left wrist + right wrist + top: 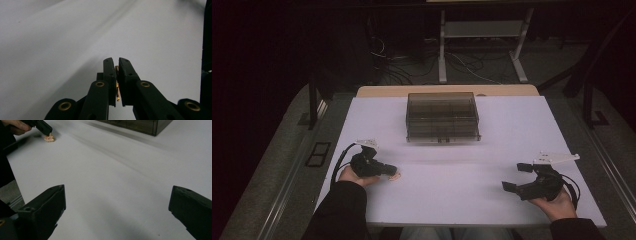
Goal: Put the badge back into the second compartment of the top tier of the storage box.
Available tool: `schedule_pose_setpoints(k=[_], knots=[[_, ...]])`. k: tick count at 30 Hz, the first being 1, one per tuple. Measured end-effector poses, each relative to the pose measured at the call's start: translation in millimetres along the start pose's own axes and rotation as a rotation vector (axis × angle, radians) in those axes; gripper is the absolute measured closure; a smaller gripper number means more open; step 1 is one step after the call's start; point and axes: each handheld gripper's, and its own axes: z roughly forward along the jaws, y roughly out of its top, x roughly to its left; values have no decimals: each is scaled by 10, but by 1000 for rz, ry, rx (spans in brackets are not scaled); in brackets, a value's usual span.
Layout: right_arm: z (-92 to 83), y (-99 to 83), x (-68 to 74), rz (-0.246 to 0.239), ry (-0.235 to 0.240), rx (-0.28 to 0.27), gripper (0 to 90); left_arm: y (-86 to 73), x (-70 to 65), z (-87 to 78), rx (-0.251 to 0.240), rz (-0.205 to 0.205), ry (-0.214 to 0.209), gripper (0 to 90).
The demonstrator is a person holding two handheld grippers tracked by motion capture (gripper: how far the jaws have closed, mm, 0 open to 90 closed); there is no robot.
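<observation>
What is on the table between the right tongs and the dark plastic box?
Nothing: between the right tongs and the dark plastic box the high view shows bare white table.

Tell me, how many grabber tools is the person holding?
2. The left gripper sits at the table's near left, shut on a small gold piece. The right gripper is at the near right, jaws wide open.

Small gold thing (116, 85) (identity unclear) mostly hidden between jaws
</observation>
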Motion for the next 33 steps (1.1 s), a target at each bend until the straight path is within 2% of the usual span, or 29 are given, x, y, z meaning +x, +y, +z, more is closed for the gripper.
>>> schedule_pose_setpoints(k=[6, 10, 14, 20, 33], knots=[[-5, -3, -4, -3, -2, -3, 4, 15, -20, -3, 11, -2, 13, 844], [-6, -4, -7, -2, -2, -4, 4, 25, -68, -16, 20, 19, 30, 844], [-4, -5, -4, -5, -1, -3, 4, 39, -103, -44, 16, 24, 35, 844], [-1, -9, -2, -4, -3, -3, 3, 132, -193, -115, 27, 58, 48, 843], [-13, -12, 4, 3, -2, 3, 4, 259, -254, -236, 35, 75, 60, 842]])
